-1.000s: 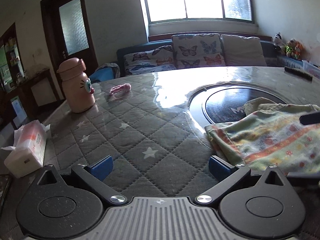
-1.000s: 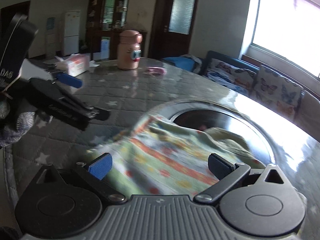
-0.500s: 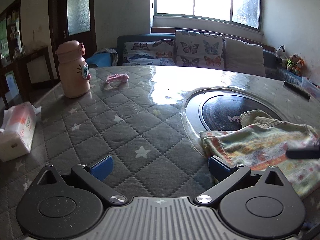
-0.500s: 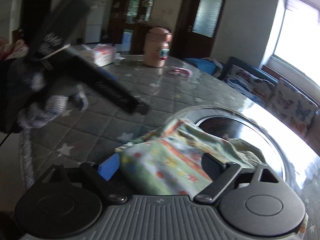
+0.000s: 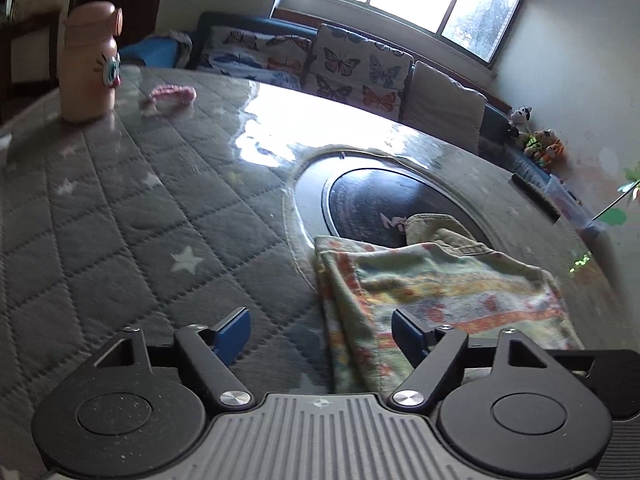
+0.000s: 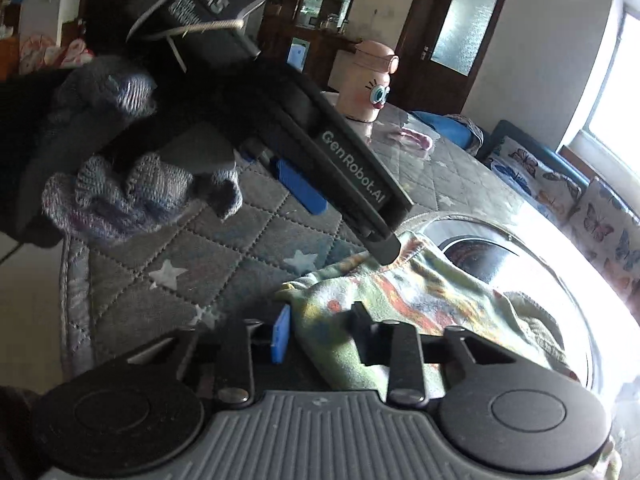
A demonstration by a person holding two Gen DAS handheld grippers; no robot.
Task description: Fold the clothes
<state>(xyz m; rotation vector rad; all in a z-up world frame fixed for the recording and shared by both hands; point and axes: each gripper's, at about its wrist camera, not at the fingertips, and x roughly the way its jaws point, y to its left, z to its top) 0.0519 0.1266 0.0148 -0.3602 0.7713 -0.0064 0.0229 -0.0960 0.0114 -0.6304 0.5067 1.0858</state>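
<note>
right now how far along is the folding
Early. Done: the patterned garment lies on the quilted table cover, partly doubled over but rumpled, not a neat fold. In hand: the right tool has closed on its near corner, while the left tool is open over the opposite edge. Left: grip that side, smooth it and fold.

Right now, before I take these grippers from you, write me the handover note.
Left gripper: open, low at the near left edge of the patterned garment, gripping nothing.
Right gripper: shut on the garment's near edge, cloth bunched between its fingers.
Garment: on the quilted table cover, its far part over the dark round inset.
Done: one edge gripped. The cloth looks rumpled, with no neat fold visible.
Left: grip with the left gripper, make the folds and flatten the garment.
</note>
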